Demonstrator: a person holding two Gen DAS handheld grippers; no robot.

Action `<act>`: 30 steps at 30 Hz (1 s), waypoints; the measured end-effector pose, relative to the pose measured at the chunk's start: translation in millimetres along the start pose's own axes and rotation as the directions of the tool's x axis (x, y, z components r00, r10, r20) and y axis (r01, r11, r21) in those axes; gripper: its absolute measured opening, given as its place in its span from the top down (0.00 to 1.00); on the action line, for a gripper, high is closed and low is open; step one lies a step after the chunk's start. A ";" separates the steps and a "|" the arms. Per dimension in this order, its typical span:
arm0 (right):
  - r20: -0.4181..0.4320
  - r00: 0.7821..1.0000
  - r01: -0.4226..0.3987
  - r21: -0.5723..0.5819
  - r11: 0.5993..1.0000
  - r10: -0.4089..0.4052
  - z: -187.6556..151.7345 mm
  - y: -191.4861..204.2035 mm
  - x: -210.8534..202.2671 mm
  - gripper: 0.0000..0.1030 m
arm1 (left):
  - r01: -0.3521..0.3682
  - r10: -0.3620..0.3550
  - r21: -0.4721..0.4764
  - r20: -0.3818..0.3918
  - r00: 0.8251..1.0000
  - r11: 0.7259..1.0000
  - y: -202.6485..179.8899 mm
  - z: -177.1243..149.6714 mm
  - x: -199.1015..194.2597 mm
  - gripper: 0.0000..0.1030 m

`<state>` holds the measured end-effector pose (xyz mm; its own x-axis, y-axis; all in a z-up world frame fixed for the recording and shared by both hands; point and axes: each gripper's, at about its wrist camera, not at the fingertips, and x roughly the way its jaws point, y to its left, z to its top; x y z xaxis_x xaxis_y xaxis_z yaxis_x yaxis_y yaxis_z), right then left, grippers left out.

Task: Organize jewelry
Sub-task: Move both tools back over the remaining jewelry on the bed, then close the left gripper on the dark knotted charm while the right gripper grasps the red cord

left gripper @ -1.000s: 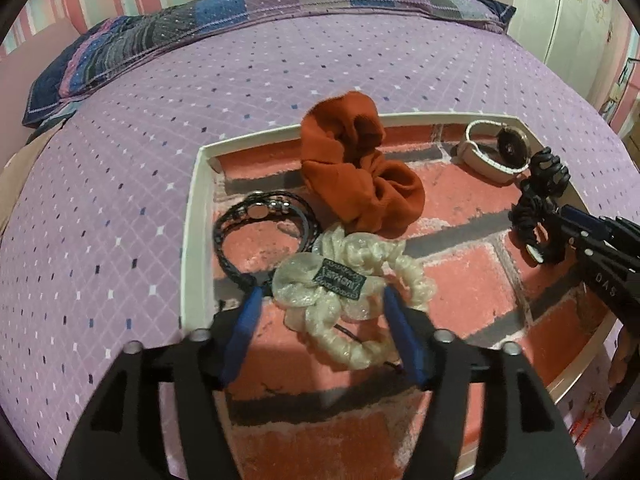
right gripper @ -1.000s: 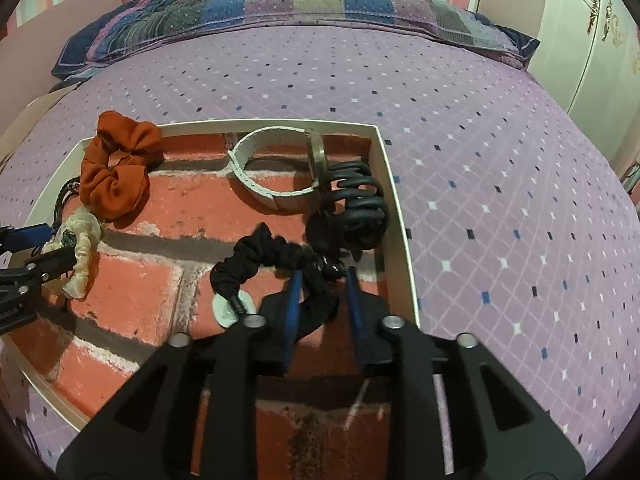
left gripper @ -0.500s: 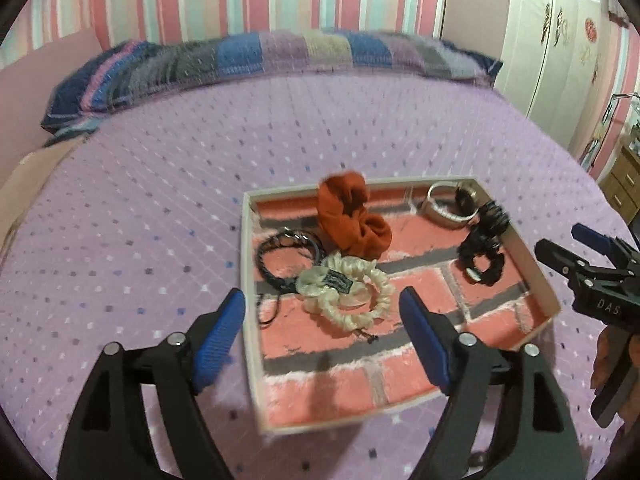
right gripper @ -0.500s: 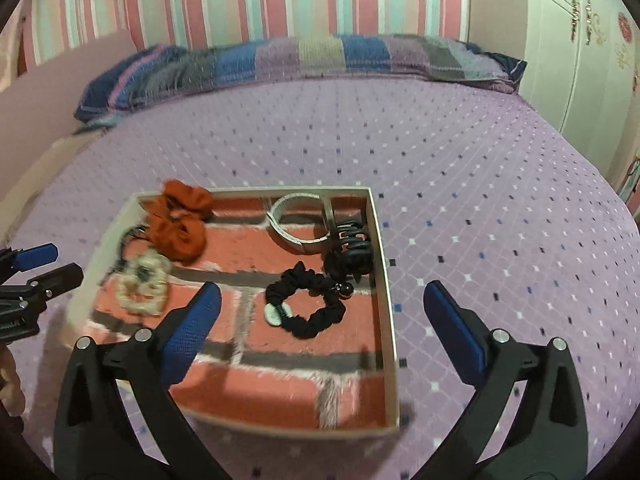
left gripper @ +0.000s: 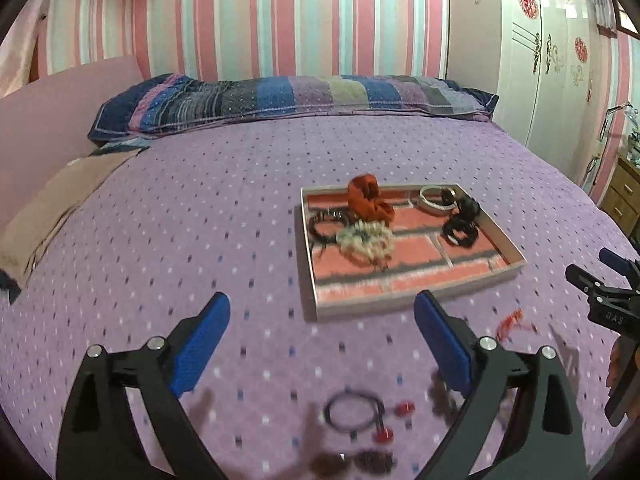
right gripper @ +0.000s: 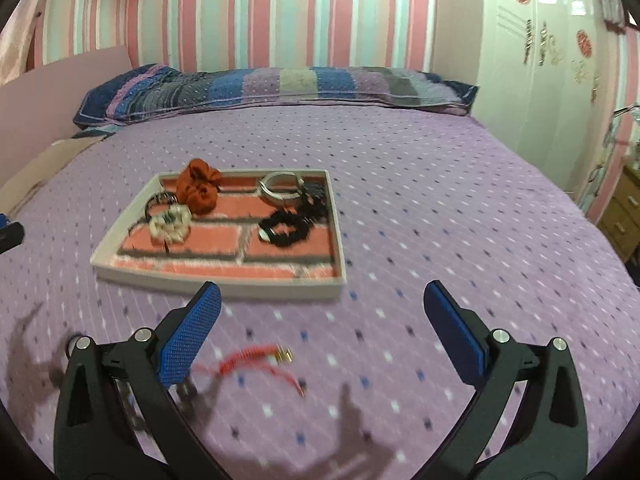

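A white-rimmed tray [left gripper: 400, 306] with a brick-pattern floor lies on the purple bedspread. It holds a rust scrunchie [left gripper: 366, 200], a cream scrunchie [left gripper: 366, 242], a black bracelet [left gripper: 326, 226], a white watch band [left gripper: 434, 202], a black claw clip [left gripper: 468, 206] and a black scrunchie [left gripper: 460, 234]. My left gripper [left gripper: 320, 304] hovers short of the tray, its jaws opening with nothing between them. In the right wrist view my right gripper [right gripper: 322, 294] stands wide open and empty, near the tray [right gripper: 216, 286]. A red cord [right gripper: 256, 358] lies on the bedspread below it.
A black hair tie with red beads [left gripper: 354, 414] and blurred dark pieces [left gripper: 372, 460] lie on the bedspread under the left gripper. A striped pillow [left gripper: 292, 100] lies at the far end. A white wardrobe [left gripper: 552, 60] and wooden drawers [left gripper: 622, 196] stand right.
Both grippers pulled back and up from the tray. The left let go of the cream scrunchie, the right let go of the black scrunchie, and both jaws spread wide.
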<state>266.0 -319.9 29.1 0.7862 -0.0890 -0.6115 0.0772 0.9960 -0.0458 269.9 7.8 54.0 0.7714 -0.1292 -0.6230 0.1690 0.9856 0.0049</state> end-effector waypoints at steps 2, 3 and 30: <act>0.009 1.000 0.006 0.022 1.000 -0.006 -11.4 -5.2 -9.2 0.04 | 0.003 -0.003 -0.024 -0.004 1.000 1.000 1.3 -14.9 -9.8 0.11; 0.014 1.000 0.002 0.042 0.999 -0.002 -18.9 -8.2 -13.3 0.04 | 0.008 -0.008 -0.037 -0.007 1.000 0.999 2.0 -20.3 -11.4 0.11; -0.017 1.000 -0.006 0.076 0.997 0.007 -50.1 -26.1 12.4 0.04 | -0.028 0.032 0.071 -0.062 0.998 0.997 -20.5 -110.7 -6.0 0.11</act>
<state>242.9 -346.4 -16.8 0.7765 -0.0814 -0.6248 0.1188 0.9928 0.0182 193.9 0.4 -29.0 0.7371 -0.0905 -0.6697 0.1908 0.9786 0.0777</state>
